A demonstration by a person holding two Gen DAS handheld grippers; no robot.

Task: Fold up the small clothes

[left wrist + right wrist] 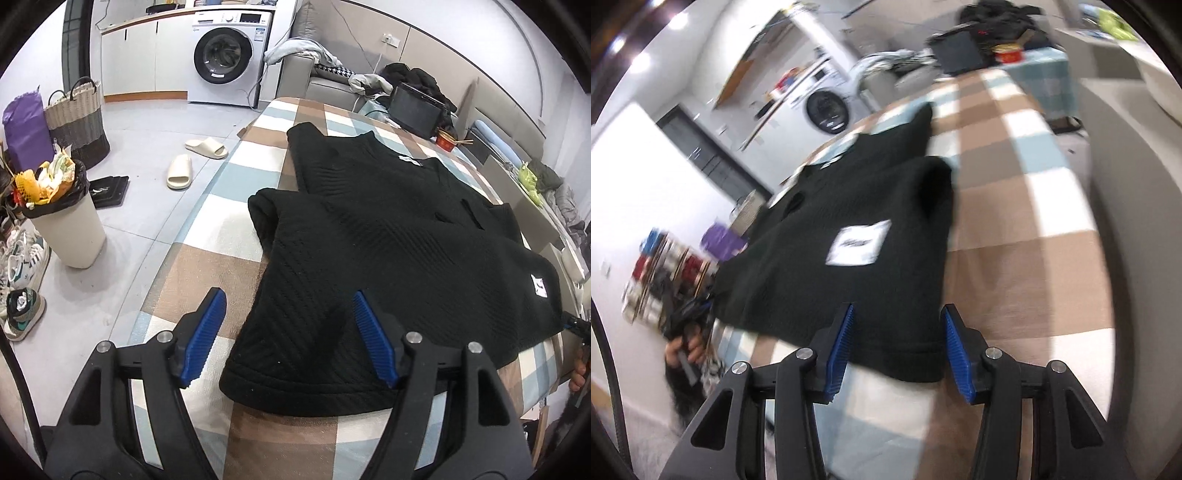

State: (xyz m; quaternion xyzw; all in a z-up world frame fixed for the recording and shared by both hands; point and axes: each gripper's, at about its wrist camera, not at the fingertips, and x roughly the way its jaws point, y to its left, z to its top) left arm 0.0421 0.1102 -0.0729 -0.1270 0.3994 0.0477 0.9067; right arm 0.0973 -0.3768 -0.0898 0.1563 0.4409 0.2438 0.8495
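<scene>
A black ribbed sweater (399, 251) lay spread flat on a checked bed cover (207, 266). The left claw (288, 332) and right claw (897, 347) both hovered spread wide over its two hem corners, gripping nothing. Closing unevenly would likely pinch one layer only, skewing the fold.

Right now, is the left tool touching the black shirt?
Cannot tell. In the left wrist view, the left tool stands open around the black shirt's near corner, but neither contact nor gap shows plainly.
</scene>
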